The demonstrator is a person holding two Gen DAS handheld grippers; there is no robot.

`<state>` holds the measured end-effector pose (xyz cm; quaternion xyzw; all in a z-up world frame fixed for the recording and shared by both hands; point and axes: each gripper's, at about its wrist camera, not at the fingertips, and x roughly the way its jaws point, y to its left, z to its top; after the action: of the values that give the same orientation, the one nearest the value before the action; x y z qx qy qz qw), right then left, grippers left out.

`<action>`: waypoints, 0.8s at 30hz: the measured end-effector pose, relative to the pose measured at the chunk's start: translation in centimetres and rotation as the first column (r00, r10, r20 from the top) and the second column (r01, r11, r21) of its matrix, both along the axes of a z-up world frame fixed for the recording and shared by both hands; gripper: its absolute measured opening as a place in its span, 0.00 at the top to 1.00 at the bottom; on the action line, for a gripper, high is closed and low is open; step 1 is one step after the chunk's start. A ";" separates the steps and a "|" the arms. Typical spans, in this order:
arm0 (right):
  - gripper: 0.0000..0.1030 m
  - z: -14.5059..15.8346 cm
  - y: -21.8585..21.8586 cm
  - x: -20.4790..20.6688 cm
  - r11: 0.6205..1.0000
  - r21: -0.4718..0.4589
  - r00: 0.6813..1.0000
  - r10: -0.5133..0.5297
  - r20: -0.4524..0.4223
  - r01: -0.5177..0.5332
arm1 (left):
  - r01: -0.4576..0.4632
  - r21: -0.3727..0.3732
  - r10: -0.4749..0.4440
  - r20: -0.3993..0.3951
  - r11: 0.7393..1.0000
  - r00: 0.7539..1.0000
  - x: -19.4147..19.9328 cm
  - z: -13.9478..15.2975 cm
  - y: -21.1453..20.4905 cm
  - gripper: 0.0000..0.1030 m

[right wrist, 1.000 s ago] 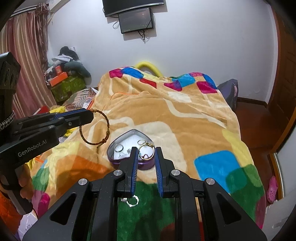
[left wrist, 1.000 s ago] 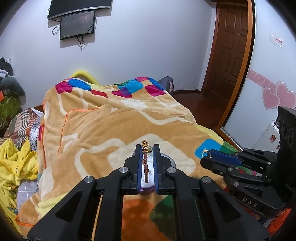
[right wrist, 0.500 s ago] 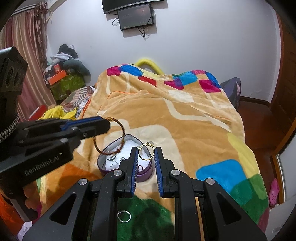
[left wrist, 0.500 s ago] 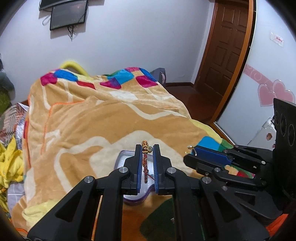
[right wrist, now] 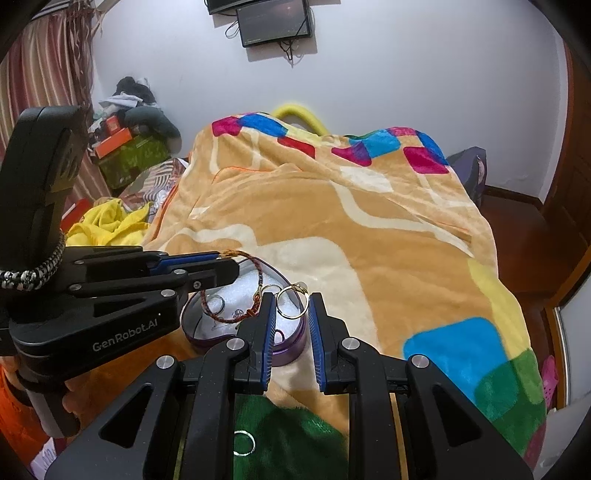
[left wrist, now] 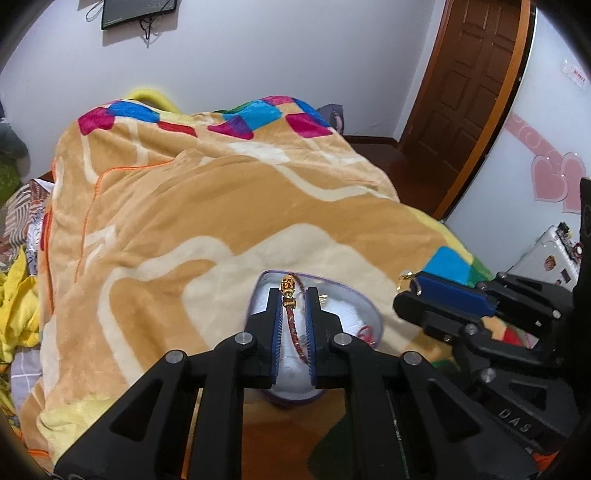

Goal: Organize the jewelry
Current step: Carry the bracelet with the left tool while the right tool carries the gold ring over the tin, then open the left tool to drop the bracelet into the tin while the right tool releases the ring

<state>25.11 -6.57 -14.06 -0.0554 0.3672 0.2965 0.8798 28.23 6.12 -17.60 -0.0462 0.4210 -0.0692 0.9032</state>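
A purple heart-shaped jewelry box (right wrist: 291,349) with white lining sits on the blanket; it also shows in the left wrist view (left wrist: 364,310). My left gripper (left wrist: 292,295) is shut on a red braided bracelet (left wrist: 291,325) with gold beads and holds it over the box; the bracelet's loop (right wrist: 258,275) hangs into the box. My right gripper (right wrist: 292,297) is shut on a gold hoop ring (right wrist: 292,305) just above the box's near right side. Small rings (right wrist: 218,302) lie inside the box. Another hoop ring (right wrist: 244,443) lies on the green blanket patch under my right gripper.
The bed carries a tan blanket (right wrist: 369,236) with colored patches. Yellow clothes (right wrist: 107,225) and piled boxes (right wrist: 129,155) lie at the left. A brown door (left wrist: 465,81) stands at the right, a monitor (right wrist: 275,22) hangs on the wall.
Both grippers have moved toward the heart box. The left gripper with the bracelet has come over the box, and its loop now hangs inside. The right gripper still holds the hoop ring.
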 end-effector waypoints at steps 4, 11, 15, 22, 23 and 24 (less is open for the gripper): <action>0.84 -0.3 0.5 0.3 1.000 -0.011 1.000 0.012 -0.004 -0.012 | 0.004 0.018 -0.004 -0.015 1.000 1.000 -0.3 -0.3 0.5 0.91; 0.84 -1.2 1.5 0.9 0.999 -0.032 0.999 0.034 -0.029 -0.035 | 0.022 0.032 -0.021 -0.035 0.999 0.999 -1.0 -0.4 0.9 0.82; 0.84 -1.6 1.9 1.1 0.998 -0.045 0.998 0.044 -0.045 -0.046 | 0.018 0.045 -0.017 -0.034 0.999 0.999 -1.3 -0.4 1.2 0.81; 0.84 -2.0 2.1 1.3 0.996 -0.066 0.995 0.048 -0.084 -0.054 | 0.010 0.044 -0.009 -0.018 0.999 1.000 -1.5 0.0 1.4 0.70; 0.84 -2.0 2.1 1.3 0.996 -0.067 0.995 0.047 -0.086 -0.053 | 0.008 0.042 -0.007 -0.014 0.999 1.000 -1.6 0.1 1.4 0.70; 0.84 -1.9 2.1 1.3 0.996 -0.066 0.995 0.047 -0.089 -0.053 | 0.006 0.041 -0.006 -0.012 0.999 1.000 -1.7 0.2 1.4 0.70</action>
<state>26.41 -4.50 -15.96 -0.0819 0.4137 0.3080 0.8528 26.57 7.55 -17.38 -0.0267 0.4276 -0.0630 0.9014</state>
